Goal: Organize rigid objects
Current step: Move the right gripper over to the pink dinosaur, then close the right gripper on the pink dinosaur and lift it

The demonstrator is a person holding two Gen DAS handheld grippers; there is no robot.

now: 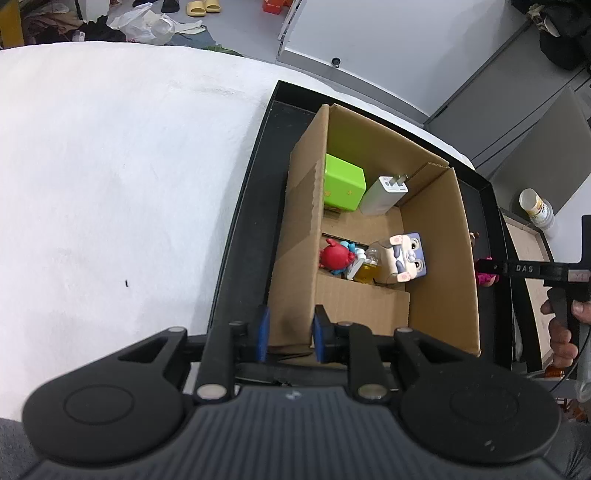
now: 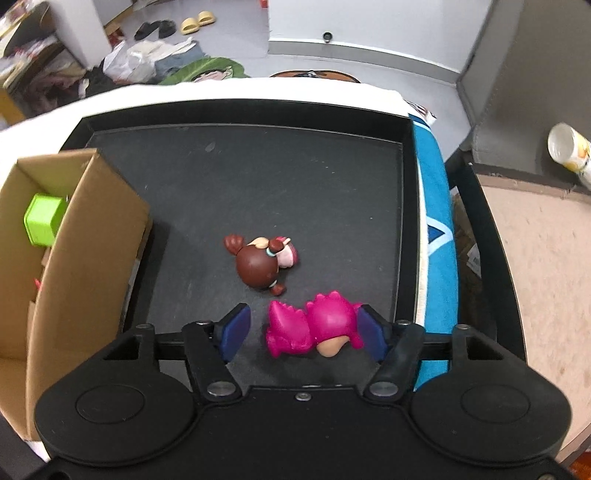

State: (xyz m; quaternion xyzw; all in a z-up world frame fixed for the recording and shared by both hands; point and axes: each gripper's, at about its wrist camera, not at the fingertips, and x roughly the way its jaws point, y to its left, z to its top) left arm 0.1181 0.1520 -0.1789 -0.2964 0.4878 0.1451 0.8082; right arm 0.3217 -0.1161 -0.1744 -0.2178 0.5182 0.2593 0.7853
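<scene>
Matt brown cardboard box [image 1: 436,236] sits in a matt black tray [image 2: 280,184]. The pink figurine [image 2: 314,328] and brown-haired figurine [image 2: 258,269] look like smooth, glossy plastic.

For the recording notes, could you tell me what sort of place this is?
Probably a lived-in home or informal workroom rather than a lab: slippers and a heap of bags and clothes lie on the floor beyond a white-covered table holding a black tray.
</scene>
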